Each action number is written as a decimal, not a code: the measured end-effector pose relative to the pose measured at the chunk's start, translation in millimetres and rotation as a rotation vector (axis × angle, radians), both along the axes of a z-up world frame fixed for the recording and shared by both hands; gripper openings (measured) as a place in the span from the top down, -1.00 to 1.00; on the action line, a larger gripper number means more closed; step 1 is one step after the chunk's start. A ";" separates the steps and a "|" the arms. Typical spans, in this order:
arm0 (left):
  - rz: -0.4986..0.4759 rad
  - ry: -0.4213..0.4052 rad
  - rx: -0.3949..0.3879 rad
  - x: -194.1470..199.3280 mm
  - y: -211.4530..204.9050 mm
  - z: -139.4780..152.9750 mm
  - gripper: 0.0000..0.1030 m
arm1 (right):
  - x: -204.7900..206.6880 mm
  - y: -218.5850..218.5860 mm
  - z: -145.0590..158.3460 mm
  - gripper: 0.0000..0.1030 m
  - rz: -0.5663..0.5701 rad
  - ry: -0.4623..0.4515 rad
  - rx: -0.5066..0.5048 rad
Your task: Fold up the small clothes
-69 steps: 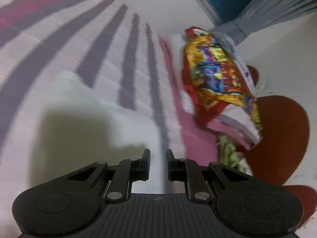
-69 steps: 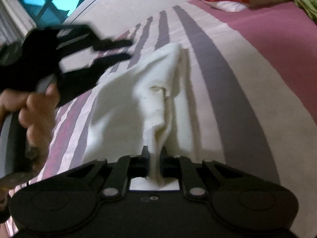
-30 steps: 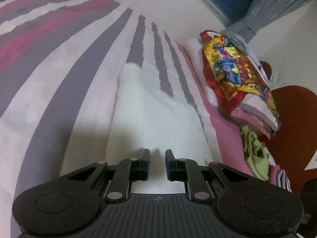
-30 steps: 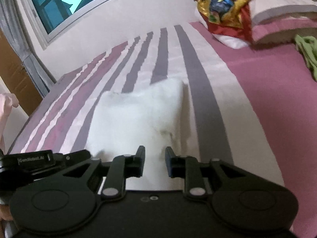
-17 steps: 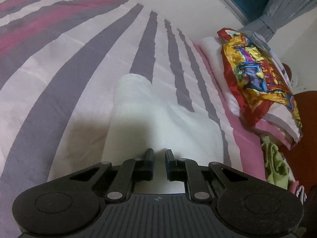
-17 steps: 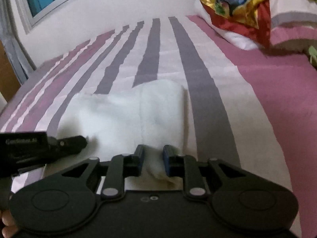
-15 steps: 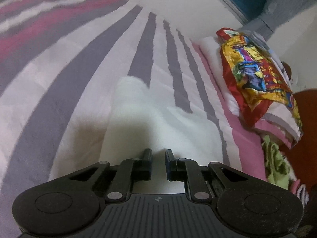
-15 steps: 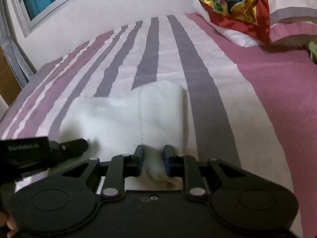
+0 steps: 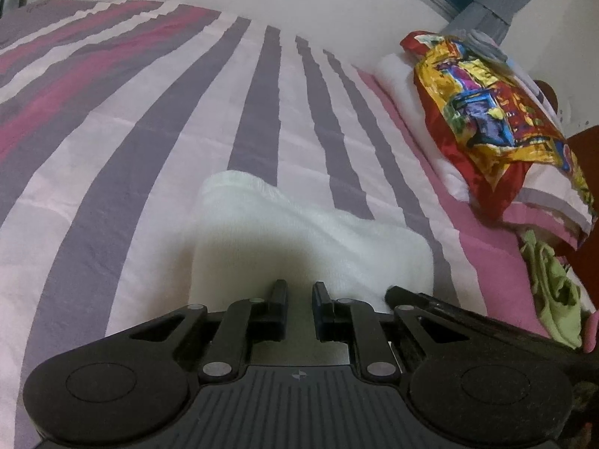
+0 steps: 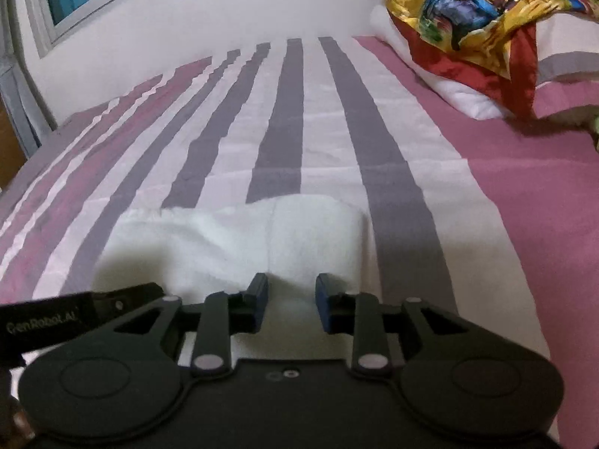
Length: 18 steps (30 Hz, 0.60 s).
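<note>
just 1 folded white cloth (image 10: 239,239) on the striped bedspread (image 10: 284,127) — 2 grippers, jaws parted.

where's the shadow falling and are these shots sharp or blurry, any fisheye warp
Left wrist view: the left gripper throws a soft grey shadow on the white cloth; stripes of the bedsheet bow outward, fairly sharp. Right wrist view: the right gripper shades the cloth's near edge; corners go dark, slight softness, no glare.
</note>
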State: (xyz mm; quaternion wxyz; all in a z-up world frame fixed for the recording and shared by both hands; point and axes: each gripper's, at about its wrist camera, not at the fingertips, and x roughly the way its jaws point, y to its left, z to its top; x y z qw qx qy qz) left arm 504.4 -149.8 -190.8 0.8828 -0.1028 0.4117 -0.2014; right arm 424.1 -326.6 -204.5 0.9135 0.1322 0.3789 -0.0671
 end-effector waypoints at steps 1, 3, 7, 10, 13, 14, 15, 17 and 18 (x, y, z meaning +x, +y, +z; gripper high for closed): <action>-0.002 -0.002 0.007 -1.8 -0.9 0.5 0.73 | -1.3 -0.1 0.3 0.44 0.000 -0.002 0.004; -0.009 -0.006 0.023 -5.1 -2.3 1.8 0.73 | -4.4 0.4 3.4 0.44 0.004 -0.001 0.004; -0.024 -0.003 0.044 -15.9 -2.1 5.0 0.73 | -16.8 2.0 14.9 0.39 0.001 -0.023 0.010; -0.029 0.001 0.049 -23.8 -1.0 7.0 0.72 | -31.5 7.2 24.2 0.35 0.017 -0.046 0.004; -0.045 -0.005 0.070 -36.0 0.2 9.2 0.72 | -47.4 11.8 32.0 0.31 0.032 -0.068 0.016; -0.049 -0.005 0.072 -39.9 0.8 10.0 0.72 | -52.3 13.4 33.3 0.31 0.035 -0.069 0.011; -0.052 -0.005 0.074 -44.1 1.3 10.3 0.72 | -57.5 15.0 33.9 0.30 0.038 -0.070 0.004; -0.057 -0.006 0.080 -51.4 2.1 10.3 0.72 | -65.7 17.8 31.4 0.27 0.048 -0.053 -0.004; -0.063 -0.009 0.087 -56.3 2.1 10.1 0.72 | -67.9 18.2 28.7 0.27 0.049 -0.036 -0.006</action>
